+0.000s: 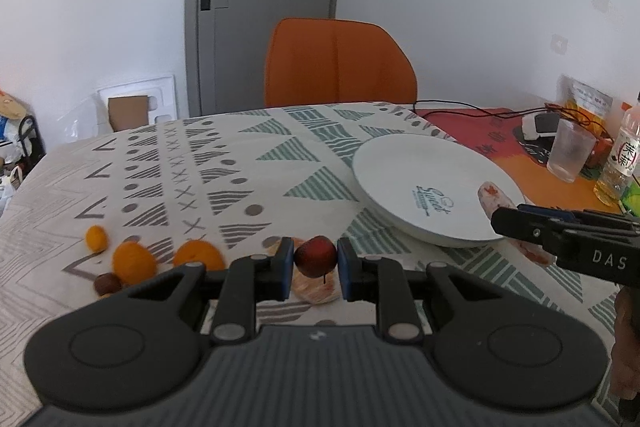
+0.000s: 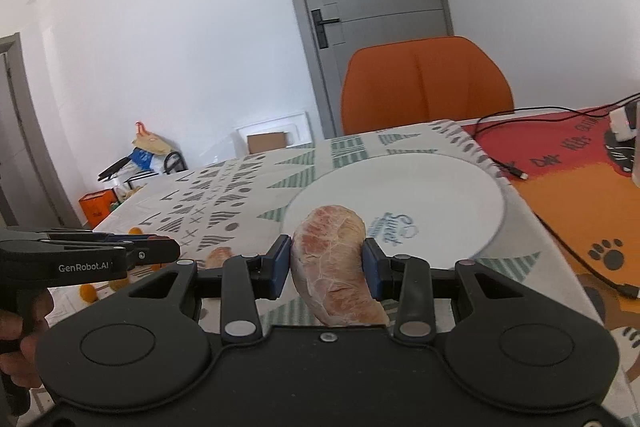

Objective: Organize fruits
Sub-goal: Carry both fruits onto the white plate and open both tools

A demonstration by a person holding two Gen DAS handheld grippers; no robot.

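My left gripper (image 1: 314,263) is shut on a small dark red fruit (image 1: 315,255), held just above the patterned tablecloth and a pink pomelo segment (image 1: 316,291). Several orange pieces (image 1: 134,262) and a brown fruit (image 1: 107,283) lie to its left. My right gripper (image 2: 326,267) is shut on a peeled pink pomelo segment (image 2: 334,275) at the near edge of the white plate (image 2: 440,187). In the left wrist view that plate (image 1: 400,167) is empty, with the right gripper (image 1: 568,235) and its segment (image 1: 494,197) at its right rim.
An orange chair (image 1: 340,63) stands behind the table. A plastic cup (image 1: 570,155), a bottle (image 1: 618,163), snack bags and black cables (image 2: 520,115) sit on the orange-red mat at right. Another pomelo piece (image 2: 219,255) lies left of the right gripper.
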